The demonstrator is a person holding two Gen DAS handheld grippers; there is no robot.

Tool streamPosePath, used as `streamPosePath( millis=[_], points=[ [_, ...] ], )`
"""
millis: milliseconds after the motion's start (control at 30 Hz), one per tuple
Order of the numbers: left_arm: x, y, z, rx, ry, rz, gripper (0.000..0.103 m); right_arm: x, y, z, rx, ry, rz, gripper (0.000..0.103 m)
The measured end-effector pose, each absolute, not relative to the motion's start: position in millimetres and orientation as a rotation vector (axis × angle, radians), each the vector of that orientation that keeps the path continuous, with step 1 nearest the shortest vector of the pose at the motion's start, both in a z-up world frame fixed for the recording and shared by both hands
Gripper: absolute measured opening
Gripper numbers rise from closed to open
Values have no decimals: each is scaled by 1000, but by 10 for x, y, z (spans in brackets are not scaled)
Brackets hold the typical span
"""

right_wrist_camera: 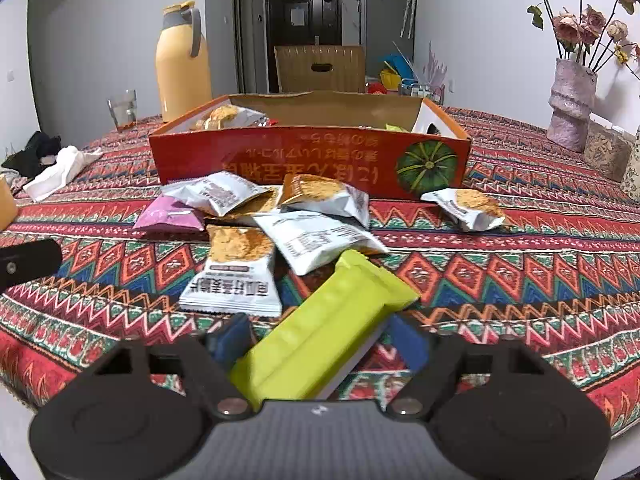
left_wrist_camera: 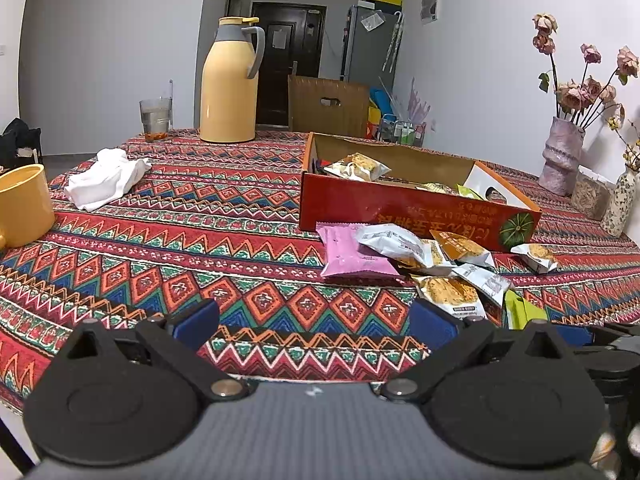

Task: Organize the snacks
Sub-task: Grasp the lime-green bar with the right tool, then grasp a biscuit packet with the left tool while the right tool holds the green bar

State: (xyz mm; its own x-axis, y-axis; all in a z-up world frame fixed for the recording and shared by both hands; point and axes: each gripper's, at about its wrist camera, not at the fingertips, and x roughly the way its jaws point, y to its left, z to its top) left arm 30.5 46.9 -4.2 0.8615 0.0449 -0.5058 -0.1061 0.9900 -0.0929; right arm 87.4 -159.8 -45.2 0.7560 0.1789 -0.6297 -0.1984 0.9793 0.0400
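Snacks (right_wrist_camera: 280, 220) lie heaped on the patterned desk (right_wrist_camera: 520, 264) just in front of the open red box (right_wrist_camera: 304, 156), and a few packets already sit inside it. Right gripper (right_wrist_camera: 320, 346) has its blue pads either side of a lime-green bar packet (right_wrist_camera: 324, 332), jaws about half shut around it; whether the pads are truly pressing I cannot tell, since the packet runs skewed between them, far end resting toward the pile. Left gripper (left_wrist_camera: 314, 320) hangs wide open over bare cloth, holding nothing, the heap off to its right. Now the danger: that green wrapper looks smooth and glossy, a long flat bar sitting diagonally in the jaws, so I judge a lift could let it pivot or slide out, especially if only one edge is caught. Its far tip sits right beside a white packet (right_wrist_camera: 316, 240), so dragging it could shove the loose heap around. The box wall is thin card and stands between pile and interior; a low carry could clip its rim. The other packets are puffy, crinkled foil pillows in white and orange, one matte pink (right_wrist_camera: 168, 216), all light and likely to skid on the woven cloth.
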Motion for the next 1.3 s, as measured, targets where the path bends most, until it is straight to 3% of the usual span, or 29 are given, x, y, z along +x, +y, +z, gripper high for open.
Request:
streamPosePath(
  millis=[200,533,1300],
  points=[
    [333,425,-58,-108,537,81,103,823,-1781,-457,-37,652,216,40],
    [402,300,-63,-78,556,93,103,846,-2005,-462,-13,603,233,33],
    [891,-281,-104,-21,625,73,103,1030,-2437,-328,66,442,276,32]
  ],
)
